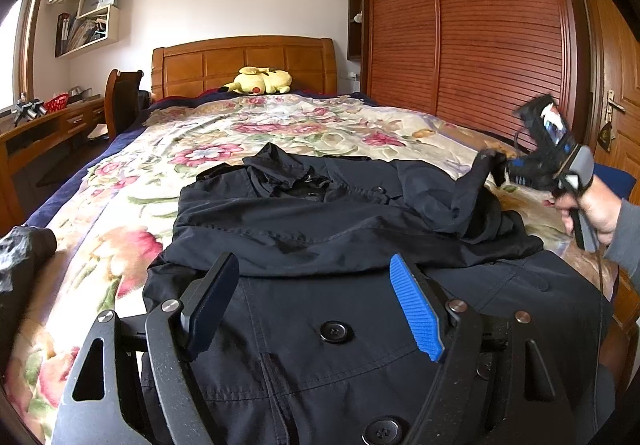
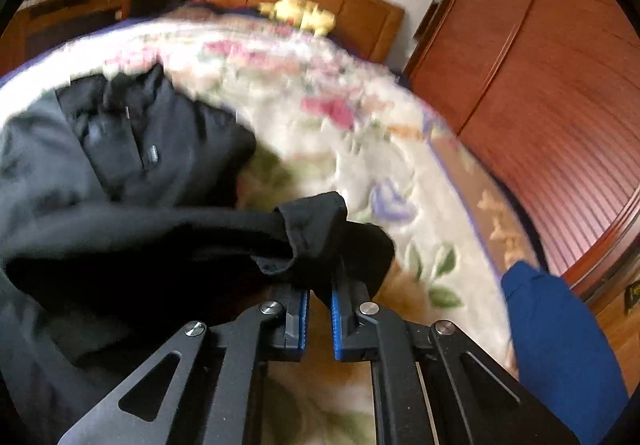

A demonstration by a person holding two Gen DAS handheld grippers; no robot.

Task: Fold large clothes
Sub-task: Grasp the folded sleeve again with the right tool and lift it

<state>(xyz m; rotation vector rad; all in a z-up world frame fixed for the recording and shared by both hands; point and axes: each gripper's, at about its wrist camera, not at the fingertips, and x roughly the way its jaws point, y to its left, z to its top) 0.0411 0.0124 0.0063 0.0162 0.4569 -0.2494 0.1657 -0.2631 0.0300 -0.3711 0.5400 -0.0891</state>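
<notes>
A large black coat point(image 1: 320, 245) lies spread on the floral bedspread point(image 1: 248, 129), buttons up, its left sleeve folded across the chest. My left gripper point(image 1: 316, 285) is open and empty, hovering just above the coat's lower front. My right gripper point(image 2: 319, 285) is shut on the cuff of the coat's right sleeve point(image 2: 316, 229) and holds it lifted above the bed. In the left wrist view the right gripper point(image 1: 500, 169) shows at the right with the sleeve point(image 1: 472, 197) hanging from it. The right wrist view is blurred by motion.
A yellow plush toy point(image 1: 260, 81) lies by the wooden headboard point(image 1: 244, 65). A wooden wardrobe point(image 1: 472, 25) stands along the right of the bed. A desk point(image 1: 48, 125) and chair point(image 1: 124, 101) stand to the left. A blue pillow point(image 2: 560, 345) lies at the bed's right edge.
</notes>
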